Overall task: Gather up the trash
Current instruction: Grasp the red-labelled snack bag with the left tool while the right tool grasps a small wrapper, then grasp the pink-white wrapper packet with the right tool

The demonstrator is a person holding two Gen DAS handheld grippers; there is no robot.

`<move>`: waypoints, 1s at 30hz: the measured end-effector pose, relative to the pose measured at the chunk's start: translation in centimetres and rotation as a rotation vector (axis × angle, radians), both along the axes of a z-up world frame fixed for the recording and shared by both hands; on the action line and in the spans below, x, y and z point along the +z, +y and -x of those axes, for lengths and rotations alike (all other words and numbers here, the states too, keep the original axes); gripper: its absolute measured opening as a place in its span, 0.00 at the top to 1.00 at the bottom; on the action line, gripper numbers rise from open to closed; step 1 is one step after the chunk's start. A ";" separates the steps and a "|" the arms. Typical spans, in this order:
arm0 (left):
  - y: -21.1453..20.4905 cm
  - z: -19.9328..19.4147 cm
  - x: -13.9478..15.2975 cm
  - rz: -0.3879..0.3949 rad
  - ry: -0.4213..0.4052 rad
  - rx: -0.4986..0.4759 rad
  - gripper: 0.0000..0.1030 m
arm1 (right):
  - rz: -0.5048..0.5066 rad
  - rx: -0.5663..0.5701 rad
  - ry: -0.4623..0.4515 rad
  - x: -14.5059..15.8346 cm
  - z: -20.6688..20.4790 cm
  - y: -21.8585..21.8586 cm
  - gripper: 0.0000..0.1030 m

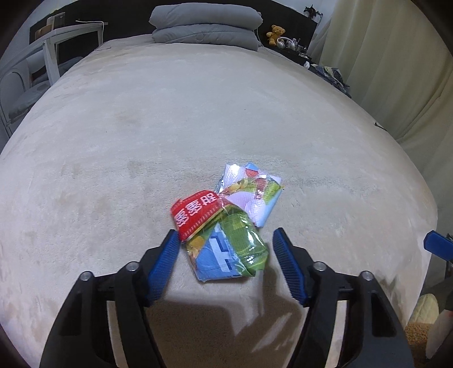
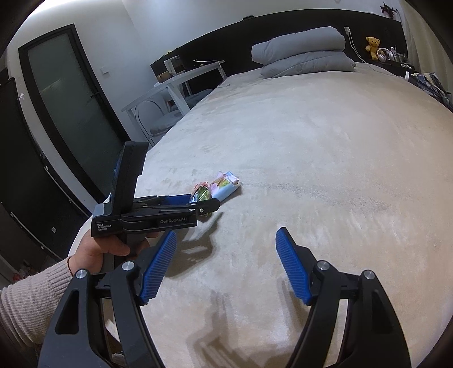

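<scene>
Wrappers [image 1: 226, 226] partly overlapping between spread left tool [image 1: 225, 240], right tool [image 2: 225, 240] released, empty.

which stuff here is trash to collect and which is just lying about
For the job:
red-and-green wrapper, between the left gripper pads
pale wrapper behind it

Just lying about:
folded grey duvet
teddy bear
white desk

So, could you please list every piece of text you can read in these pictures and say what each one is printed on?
"GenRobot.AI": side of the left gripper, right wrist view.
"Data Acquisition System": rear housing of that gripper, small but legible.
Large white characters on the red wrapper: clearly printed, but I cannot transcribe them reliably.
Print on the green and blue wrapper and the pale wrapper: too crumpled to read.
</scene>
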State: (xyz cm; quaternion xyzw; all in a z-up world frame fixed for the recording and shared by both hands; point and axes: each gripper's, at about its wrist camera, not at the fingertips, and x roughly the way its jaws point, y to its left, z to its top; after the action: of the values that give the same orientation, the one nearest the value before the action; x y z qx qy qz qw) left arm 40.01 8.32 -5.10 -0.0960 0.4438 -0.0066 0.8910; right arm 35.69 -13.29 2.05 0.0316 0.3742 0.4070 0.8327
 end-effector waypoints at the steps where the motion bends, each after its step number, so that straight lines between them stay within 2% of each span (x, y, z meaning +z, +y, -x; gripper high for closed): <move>1: 0.1 0.0 0.0 0.000 0.002 0.002 0.45 | 0.001 0.000 0.000 0.0 0.0 0.0 0.29; 7: 0.3 0.7 0.5 -0.001 -0.016 -0.006 0.46 | 0.008 -0.001 0.000 -0.2 0.0 0.2 0.29; 16: 1.1 3.2 3.0 0.009 -0.064 0.017 0.46 | 0.032 -0.010 -0.005 -0.6 -0.4 1.6 0.29; 30: 3.8 10.0 7.9 0.009 -0.153 0.011 0.46 | 0.155 0.001 -0.106 -2.4 -4.3 8.7 0.29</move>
State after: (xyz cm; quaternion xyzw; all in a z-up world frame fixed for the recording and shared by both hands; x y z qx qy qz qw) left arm 30.03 12.13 2.77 -0.1017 0.3738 -0.0112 0.9218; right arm 39.95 -4.59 -0.33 -0.0545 0.3601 0.3785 0.8509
